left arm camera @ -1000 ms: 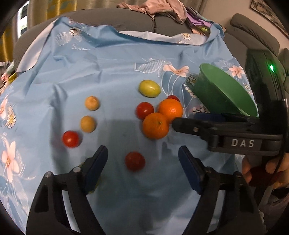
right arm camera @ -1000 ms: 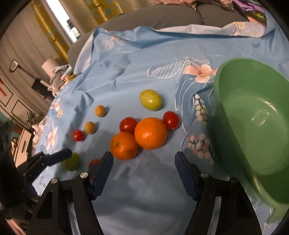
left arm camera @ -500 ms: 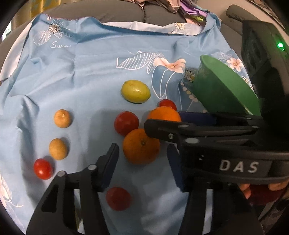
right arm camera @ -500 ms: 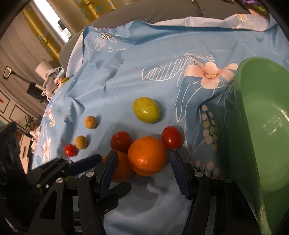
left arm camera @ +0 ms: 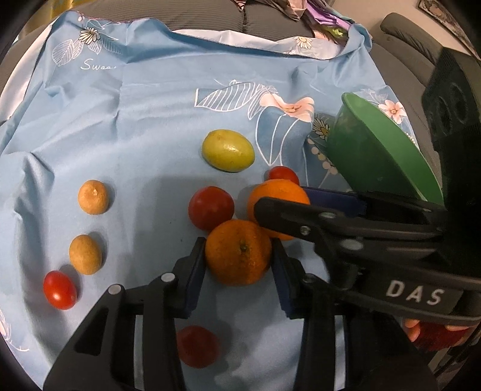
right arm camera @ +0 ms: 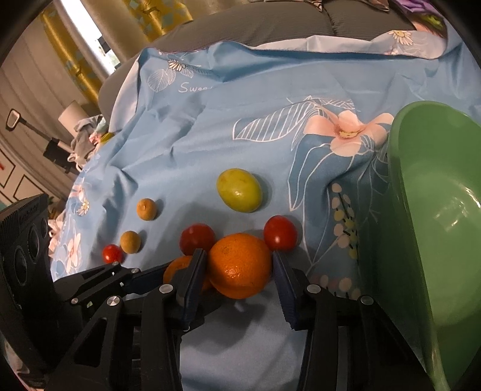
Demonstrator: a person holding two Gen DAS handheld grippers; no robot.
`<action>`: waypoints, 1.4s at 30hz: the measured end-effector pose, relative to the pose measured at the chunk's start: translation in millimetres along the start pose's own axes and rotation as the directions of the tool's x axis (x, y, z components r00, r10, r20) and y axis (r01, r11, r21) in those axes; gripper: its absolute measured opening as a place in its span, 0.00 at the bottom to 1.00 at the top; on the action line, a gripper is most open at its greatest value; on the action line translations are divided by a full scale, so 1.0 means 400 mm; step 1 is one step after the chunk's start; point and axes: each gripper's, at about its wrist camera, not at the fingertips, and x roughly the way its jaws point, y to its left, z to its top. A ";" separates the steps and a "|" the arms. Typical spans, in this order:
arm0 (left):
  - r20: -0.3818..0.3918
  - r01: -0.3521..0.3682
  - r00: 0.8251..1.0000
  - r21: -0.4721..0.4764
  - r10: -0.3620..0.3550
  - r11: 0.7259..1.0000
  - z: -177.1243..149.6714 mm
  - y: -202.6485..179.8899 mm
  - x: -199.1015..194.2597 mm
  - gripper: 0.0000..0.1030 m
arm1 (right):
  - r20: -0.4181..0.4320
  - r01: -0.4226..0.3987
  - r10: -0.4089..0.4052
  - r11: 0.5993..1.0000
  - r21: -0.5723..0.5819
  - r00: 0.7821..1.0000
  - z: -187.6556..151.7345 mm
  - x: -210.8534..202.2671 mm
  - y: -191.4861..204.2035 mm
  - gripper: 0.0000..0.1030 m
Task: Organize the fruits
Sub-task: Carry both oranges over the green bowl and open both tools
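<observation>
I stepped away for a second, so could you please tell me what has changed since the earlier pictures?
Both grippers advanced and are closing on the two oranges: the left gripper around the nearer orange, the right gripper around the farther orange. Pads look pressed against each. The tomatoes, the yellow-green fruit and the green bowl lie where they were.

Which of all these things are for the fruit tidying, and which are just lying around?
For the job:
- two oranges, one between each gripper's closing jaws
- red tomatoes
- yellow-green fruit
- small brownish-orange fruits
- green bowl
- left gripper, right gripper

Just lying about:
- blue flowered cloth
- clothes heap
- grey sofa
</observation>
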 end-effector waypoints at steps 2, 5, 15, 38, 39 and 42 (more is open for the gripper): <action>0.011 -0.009 1.000 -0.005 0.009 1.000 -0.004 0.005 -0.016 0.40 | 0.011 -0.010 0.010 1.000 -0.008 1.000 -0.004 -0.015 0.006 0.44; 0.040 -0.021 0.999 -0.006 0.021 1.000 -0.012 0.013 -0.061 0.40 | 0.025 -0.033 0.033 0.999 -0.017 0.999 -0.010 -0.041 0.014 0.44; 0.152 -0.037 0.988 0.001 0.036 0.999 -0.024 -0.005 -0.219 0.40 | 0.116 -0.123 0.125 0.992 -0.022 0.985 -0.041 -0.160 0.049 0.44; 0.136 0.132 0.976 0.254 -0.170 0.958 0.126 -0.341 -0.149 0.40 | 0.315 0.010 -0.073 0.981 0.195 0.946 -0.114 -0.389 -0.246 0.44; 0.130 0.142 0.975 0.256 -0.179 0.956 0.131 -0.351 -0.140 0.40 | 0.312 0.018 -0.081 0.980 0.200 0.947 -0.119 -0.390 -0.253 0.44; 0.104 0.152 0.977 0.263 -0.185 0.953 0.144 -0.372 -0.103 0.40 | 0.298 0.059 -0.120 0.977 0.207 0.947 -0.129 -0.382 -0.268 0.44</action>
